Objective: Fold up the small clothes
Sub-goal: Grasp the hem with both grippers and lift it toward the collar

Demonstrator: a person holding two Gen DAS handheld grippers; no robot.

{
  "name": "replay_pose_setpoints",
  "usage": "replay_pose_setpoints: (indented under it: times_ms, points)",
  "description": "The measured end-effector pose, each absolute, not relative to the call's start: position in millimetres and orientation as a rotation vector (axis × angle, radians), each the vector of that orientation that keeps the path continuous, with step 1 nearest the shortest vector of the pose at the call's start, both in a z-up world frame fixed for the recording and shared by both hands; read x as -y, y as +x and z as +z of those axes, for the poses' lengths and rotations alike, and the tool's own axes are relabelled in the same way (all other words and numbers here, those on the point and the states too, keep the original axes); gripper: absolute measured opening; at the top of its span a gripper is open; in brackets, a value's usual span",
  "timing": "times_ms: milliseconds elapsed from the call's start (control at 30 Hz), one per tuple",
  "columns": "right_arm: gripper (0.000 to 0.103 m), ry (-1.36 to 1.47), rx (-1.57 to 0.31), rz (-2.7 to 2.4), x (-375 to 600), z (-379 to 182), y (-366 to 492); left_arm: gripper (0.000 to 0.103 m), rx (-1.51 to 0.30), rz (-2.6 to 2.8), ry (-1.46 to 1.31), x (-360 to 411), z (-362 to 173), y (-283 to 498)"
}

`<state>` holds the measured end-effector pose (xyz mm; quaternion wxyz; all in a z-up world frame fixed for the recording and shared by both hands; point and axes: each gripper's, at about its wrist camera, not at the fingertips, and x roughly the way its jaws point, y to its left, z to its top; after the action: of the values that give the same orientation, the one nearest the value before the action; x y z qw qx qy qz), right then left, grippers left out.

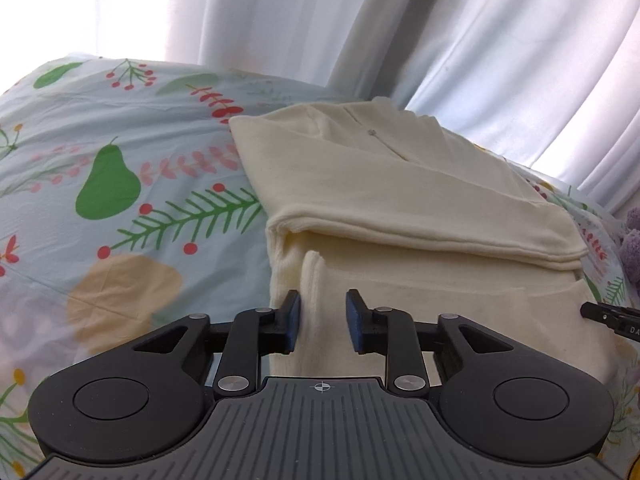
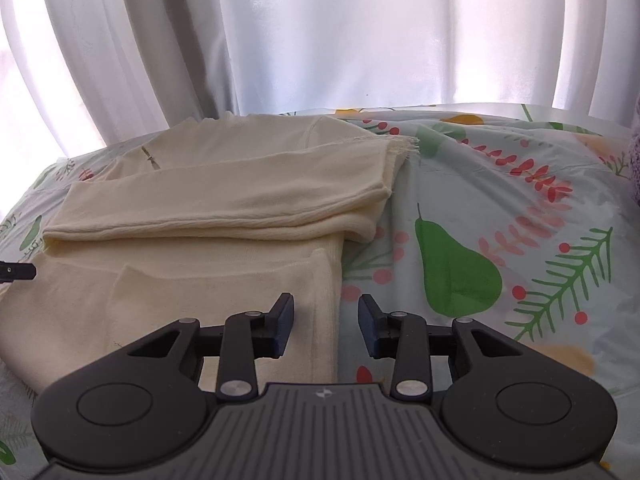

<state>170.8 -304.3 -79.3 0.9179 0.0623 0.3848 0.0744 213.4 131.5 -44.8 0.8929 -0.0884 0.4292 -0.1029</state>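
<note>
At the near end of a cream garment [image 1: 400,208] lying folded on a bed sheet [image 1: 120,168] printed with pears and sprigs, both grippers stand over its corners. The left gripper [image 1: 323,322] has its fingers a narrow way apart, straddling a raised fold at the garment's left edge; the left blue pad lies right against that fold, but whether it presses cannot be told, and the right pad is clear of it. The right gripper [image 2: 326,326] likewise has a narrow gap, set astride the garment's right edge, with cloth under the left finger and sheet under the right; neither pad is seen touching. The gripper bodies hide the nearest strip of cloth in both views, so the bottom hem is not visible. A black tip at the right edge of the left view and another at the left edge of the right view are cut off. A purple fuzzy thing [image 1: 632,248] is mostly out of frame. Pale curtains [image 2: 320,40] hang close behind the far edge. Open sheet lies to the garment's left and right.
</note>
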Motion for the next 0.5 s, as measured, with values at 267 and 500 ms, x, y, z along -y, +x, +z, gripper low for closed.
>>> replay_pose_setpoints:
  times_ms: [267, 500]
  points:
    - [0.006, 0.099, -0.766, 0.201, 298, -74, 172, 0.010, -0.871, -0.247, -0.168, -128, -44, 213]
    - [0.007, 0.088, -0.801, 0.180, 296, -80, 180, 0.010, -0.920, -0.259, -0.164, -123, -57, 221]
